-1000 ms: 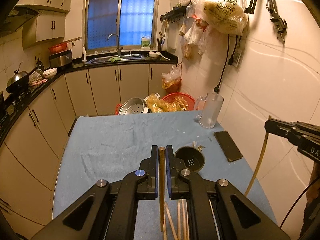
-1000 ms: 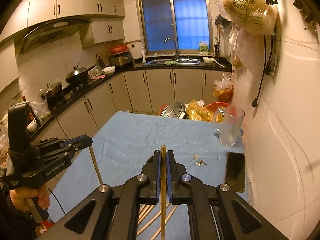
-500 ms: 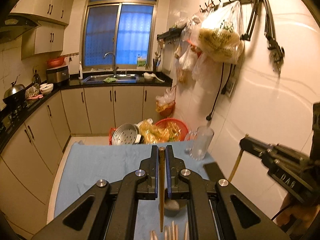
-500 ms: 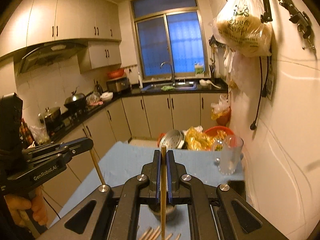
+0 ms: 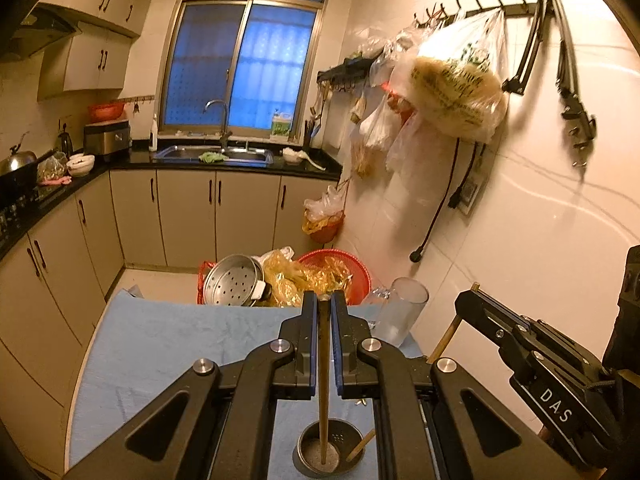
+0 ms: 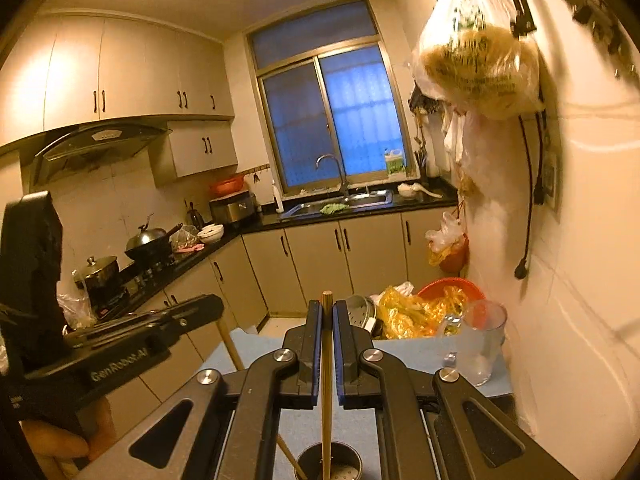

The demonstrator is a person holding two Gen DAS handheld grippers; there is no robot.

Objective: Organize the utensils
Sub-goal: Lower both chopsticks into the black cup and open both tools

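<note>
Two chopsticks now stand tip-down in the dark holder [image 5: 326, 454] at the bench's near edge, having been carried over it: the left hand-held gripper [image 5: 324, 308] pinches one chopstick [image 5: 323, 380], the right hand-held gripper [image 6: 327, 316] the other chopstick [image 6: 327, 392]. Releasing looks next.

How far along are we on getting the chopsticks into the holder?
Nothing is dropped in yet. In hand: the left gripper and right gripper are each shut on one chopstick, both tips dipping into the holder. Left: release both. The table below the grippers is hidden.
</note>
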